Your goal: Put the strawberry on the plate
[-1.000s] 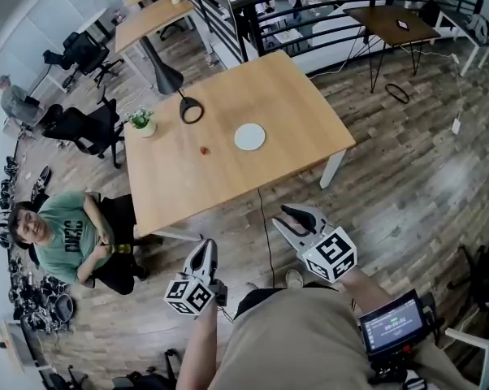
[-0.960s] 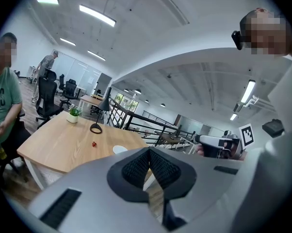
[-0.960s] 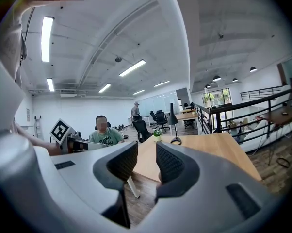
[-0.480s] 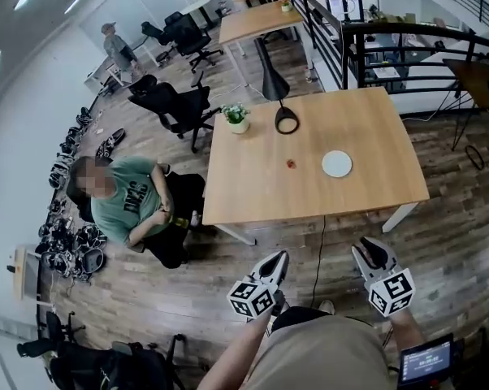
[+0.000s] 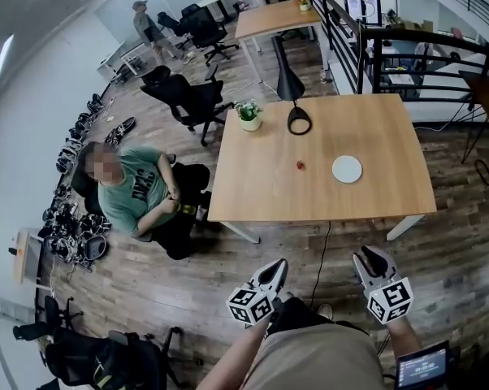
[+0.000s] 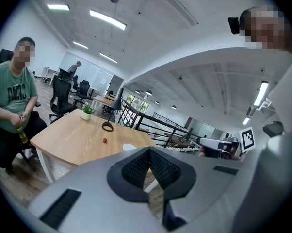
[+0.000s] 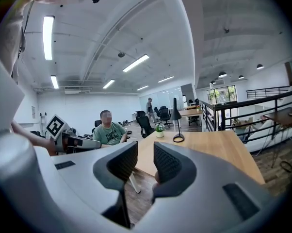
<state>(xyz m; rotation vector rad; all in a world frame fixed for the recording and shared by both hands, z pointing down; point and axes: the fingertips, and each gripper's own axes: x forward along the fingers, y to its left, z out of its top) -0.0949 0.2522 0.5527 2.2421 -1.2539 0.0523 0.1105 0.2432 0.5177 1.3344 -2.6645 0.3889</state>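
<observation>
The small red strawberry [image 5: 300, 165] lies near the middle of the wooden table [image 5: 261, 193]. The round white plate [image 5: 347, 169] rests a little to its right. Both grippers hang low over the wood floor, short of the table's near edge. My left gripper [image 5: 278, 265] is shut with nothing in it. My right gripper [image 5: 367, 257] stands open and empty. The left gripper view shows its pads meeting at the tips [image 6: 148, 152], with the strawberry [image 6: 105, 141] and plate [image 6: 129, 147] far beyond. In the right gripper view a gap separates the pads of the right gripper [image 7: 145, 155].
A black lamp [image 5: 296, 112] and a small potted plant [image 5: 248, 115] stand at the table's far left. A person in a green shirt [image 5: 137, 193] sits left of the table. A black railing [image 5: 407, 51] runs behind it. A cable [image 5: 322, 254] hangs from the near edge.
The head view has swung, so the table now sits squarely ahead and the seated person is further left. Both grippers have stayed low near my body; their jaws have not changed.
</observation>
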